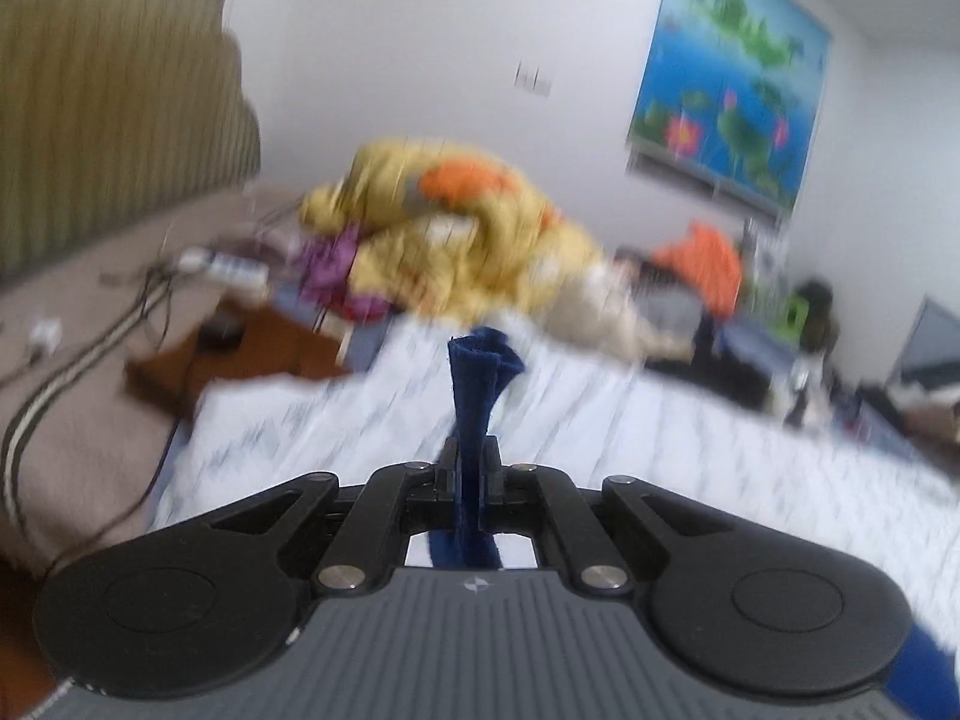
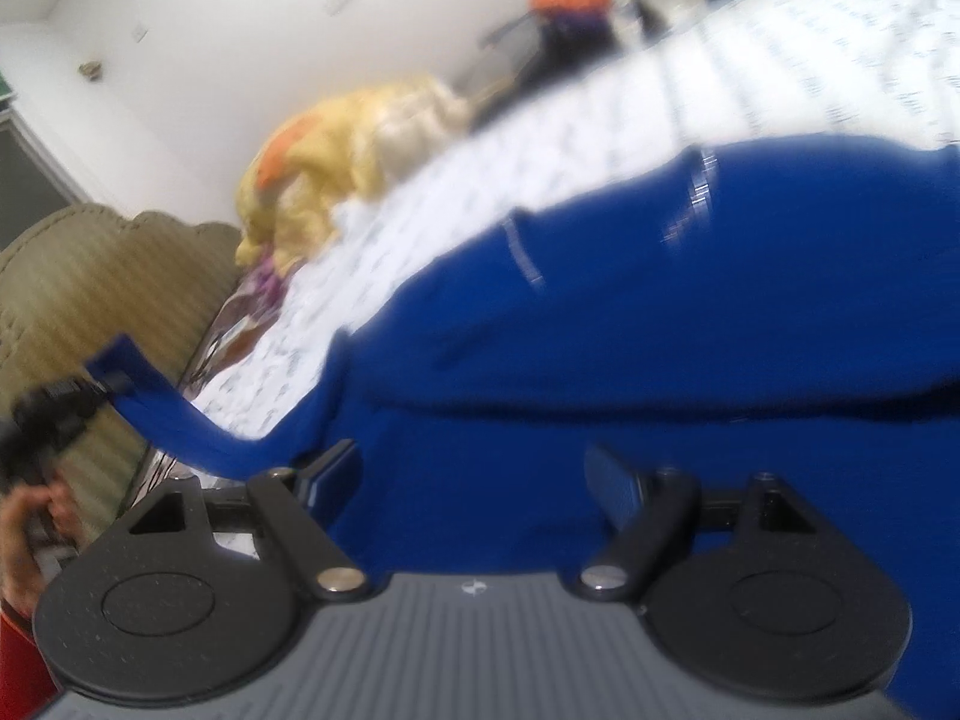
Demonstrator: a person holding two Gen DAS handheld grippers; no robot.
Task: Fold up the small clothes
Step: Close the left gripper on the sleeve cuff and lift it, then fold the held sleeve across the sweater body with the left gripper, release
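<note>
A dark blue garment (image 2: 660, 312) lies spread on the white patterned bed sheet (image 2: 540, 120). My left gripper (image 1: 473, 456) is shut on a narrow part of it, and the pinched blue cloth (image 1: 477, 378) sticks up past the fingertips. In the right wrist view the left gripper (image 2: 114, 387) holds a blue strip lifted off the bed at the far left. My right gripper (image 2: 474, 474) is open just above the garment's near part. Its fingers stand wide apart and the pads press on nothing.
A pile of yellow and orange clothes (image 1: 468, 240) lies at the far end of the bed, with an orange item (image 1: 702, 264) beyond it. An olive striped headboard (image 1: 108, 90) rises at the left. A person's hand (image 2: 30, 516) shows at the left edge. Both views are motion-blurred.
</note>
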